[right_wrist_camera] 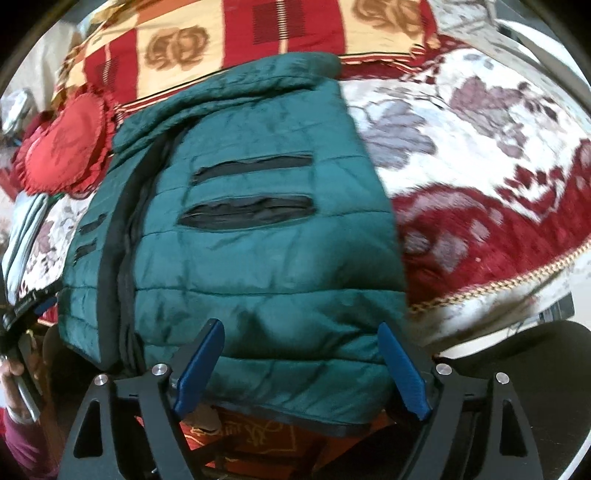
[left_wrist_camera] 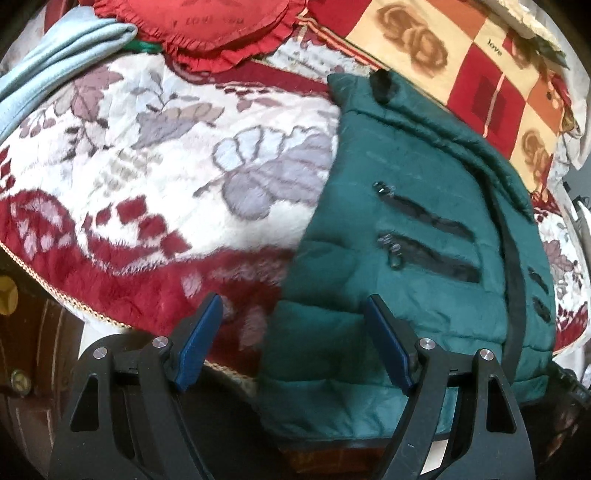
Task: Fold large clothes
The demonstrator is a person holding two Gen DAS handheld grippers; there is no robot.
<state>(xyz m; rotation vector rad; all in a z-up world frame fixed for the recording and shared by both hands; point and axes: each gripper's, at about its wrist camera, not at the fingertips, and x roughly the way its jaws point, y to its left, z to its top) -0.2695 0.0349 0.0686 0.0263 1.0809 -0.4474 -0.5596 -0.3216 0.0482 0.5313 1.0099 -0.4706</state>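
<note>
I see green puffy jacket (left_wrist_camera: 406, 236) flat on bed blanket (left_wrist_camera: 147, 166), long way running from me, collar far. Left hand-held gripper (left_wrist_camera: 295, 343) and right hand-held gripper (right_wrist_camera: 301, 369) both wide apart, holding nothing.

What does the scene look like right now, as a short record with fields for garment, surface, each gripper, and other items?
garment: green puffer jacket, spread flat, hem hanging over the bed edge
surface: floral red and white blanket
left gripper: open, at the jacket's hem corner, holding nothing
right gripper: open, over the hem, holding nothing
other items: red heart cushion, checkered bedspread, light blue cloth
</note>
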